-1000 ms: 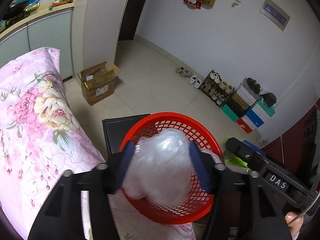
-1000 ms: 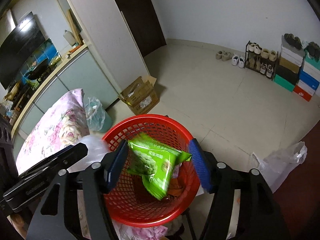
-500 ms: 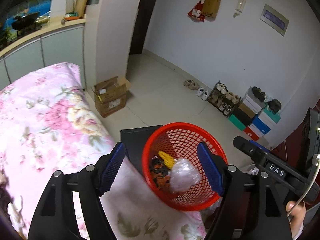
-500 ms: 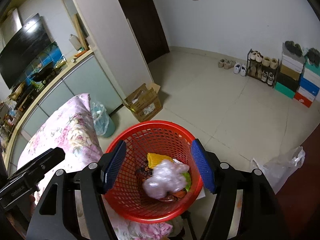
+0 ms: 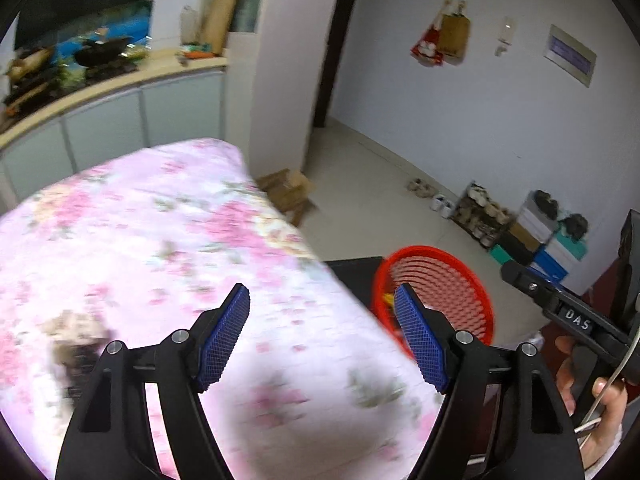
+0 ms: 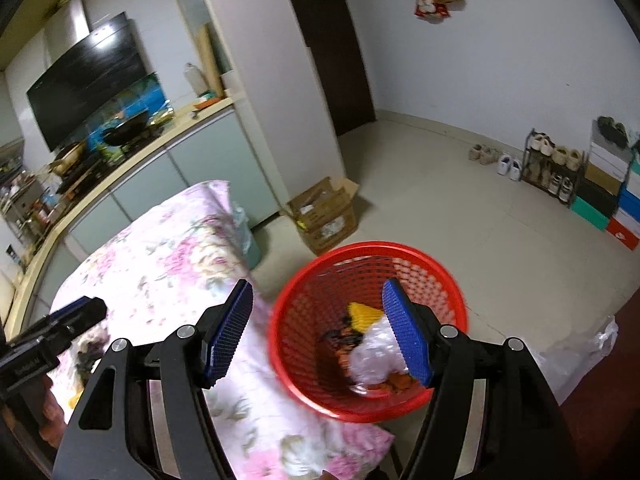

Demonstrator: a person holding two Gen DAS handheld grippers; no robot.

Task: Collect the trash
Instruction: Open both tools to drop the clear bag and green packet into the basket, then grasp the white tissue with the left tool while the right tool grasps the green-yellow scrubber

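Observation:
A red mesh basket (image 6: 304,320) stands off the table's corner, its rim (image 5: 432,249) to the right in the left wrist view. Inside lie a clear plastic wad (image 6: 376,356), a yellow piece (image 6: 362,314) and dark and orange wrappers. My right gripper (image 6: 317,288) hangs open above the basket's left edge, nothing between its fingers. My left gripper (image 5: 320,296) is open and empty over the pink floral tablecloth (image 5: 160,240). A blurred dark clump of trash (image 5: 76,344) lies on the cloth at the left, also visible as litter (image 6: 88,352) beside the left gripper's body (image 6: 52,336).
A dark stool (image 5: 352,276) stands by the basket. On the floor are a cardboard box (image 6: 324,216), a lined bin (image 6: 246,236), a white plastic bag (image 6: 580,352) and a shoe rack (image 6: 552,168) with stacked boxes. A counter with cabinets (image 5: 100,120) runs behind the table.
The plastic wad left the left gripper and the green packet left the right; both now lie in the basket. Both grippers rose and drew back, the left one swinging left over the table.

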